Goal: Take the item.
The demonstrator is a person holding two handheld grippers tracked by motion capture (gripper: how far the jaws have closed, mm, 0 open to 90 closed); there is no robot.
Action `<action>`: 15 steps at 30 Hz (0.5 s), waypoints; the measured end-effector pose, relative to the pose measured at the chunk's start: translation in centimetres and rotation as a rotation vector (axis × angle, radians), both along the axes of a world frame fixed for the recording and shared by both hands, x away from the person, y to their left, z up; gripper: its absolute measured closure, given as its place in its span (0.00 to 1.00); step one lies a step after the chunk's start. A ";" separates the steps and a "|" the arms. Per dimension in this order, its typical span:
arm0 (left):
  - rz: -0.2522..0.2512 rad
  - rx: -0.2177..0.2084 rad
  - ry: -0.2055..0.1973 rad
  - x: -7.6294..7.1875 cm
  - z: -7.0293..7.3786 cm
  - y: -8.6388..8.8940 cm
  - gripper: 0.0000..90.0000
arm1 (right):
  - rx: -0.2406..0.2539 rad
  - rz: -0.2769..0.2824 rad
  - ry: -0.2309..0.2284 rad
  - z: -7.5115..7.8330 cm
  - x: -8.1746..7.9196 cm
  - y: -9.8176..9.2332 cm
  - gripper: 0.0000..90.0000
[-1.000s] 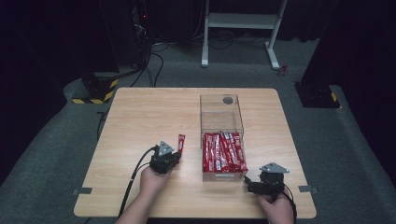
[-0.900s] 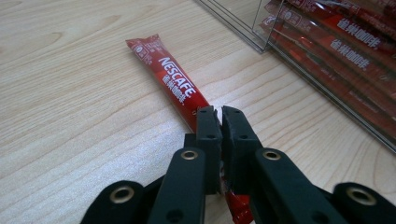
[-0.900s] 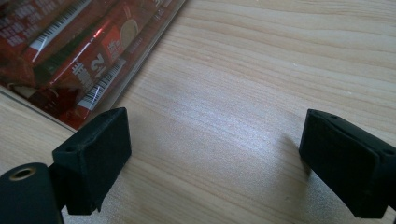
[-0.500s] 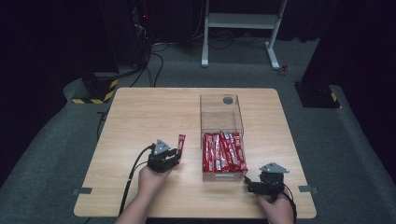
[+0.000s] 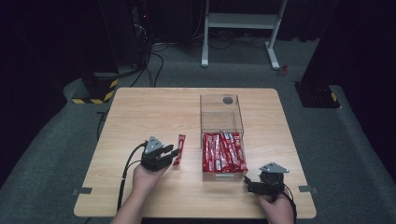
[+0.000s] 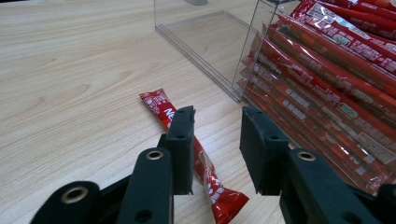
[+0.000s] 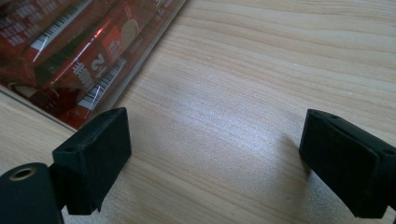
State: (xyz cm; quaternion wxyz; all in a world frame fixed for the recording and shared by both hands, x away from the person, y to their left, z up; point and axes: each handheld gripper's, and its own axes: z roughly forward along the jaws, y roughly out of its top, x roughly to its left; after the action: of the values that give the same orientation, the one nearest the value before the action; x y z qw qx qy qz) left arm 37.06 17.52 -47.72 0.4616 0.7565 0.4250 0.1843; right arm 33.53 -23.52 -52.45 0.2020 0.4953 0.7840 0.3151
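Observation:
A single red snack packet [image 5: 180,148] [image 6: 161,105] lies flat on the wooden table [image 5: 140,116]. My left gripper [image 5: 172,153] [image 6: 217,116] hovers just above its near end. Its jaws have just been opening and stand apart; the packet runs under the left jaw and no pad presses on it. A clear plastic box [image 5: 219,114] [image 6: 210,37] to the right holds several more red packets [image 5: 223,151] [image 6: 327,70] [image 7: 60,51] in its near half. My right gripper [image 5: 250,181] [image 7: 215,149] rests open at the box's near right corner, with bare wood between its jaws.
The box's far half is bare, with a round dark hole [image 5: 228,100] near its back edge. The table's front edge lies just behind both hands. Beyond the table stand a white frame [image 5: 243,21] and a yellow-and-black striped base [image 5: 95,91] on grey carpet.
The left gripper's jaws have opened off the single packet, which stays on the table. That gripper has lifted a little and drawn back to the left. The right gripper has not moved.

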 end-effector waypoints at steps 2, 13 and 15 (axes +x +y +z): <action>-0.001 0.006 -0.003 -0.2 0.1 0.2 0.71 | 0.000 0.000 0.000 0.0 0.0 0.0 0.10; 0.029 0.009 -0.012 -0.8 -0.1 2.2 0.65 | -0.001 0.003 -0.001 0.0 0.0 0.0 0.10; 0.034 0.009 -0.016 -0.9 -0.2 2.7 0.63 | -0.001 0.004 -0.001 0.0 0.0 0.0 0.10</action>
State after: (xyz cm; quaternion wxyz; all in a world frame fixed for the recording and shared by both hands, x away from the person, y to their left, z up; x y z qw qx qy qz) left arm 36.14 20.18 -47.89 0.4582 0.7498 0.4333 0.2003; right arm 33.53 -23.52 -52.45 0.2019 0.4935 0.7850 0.3154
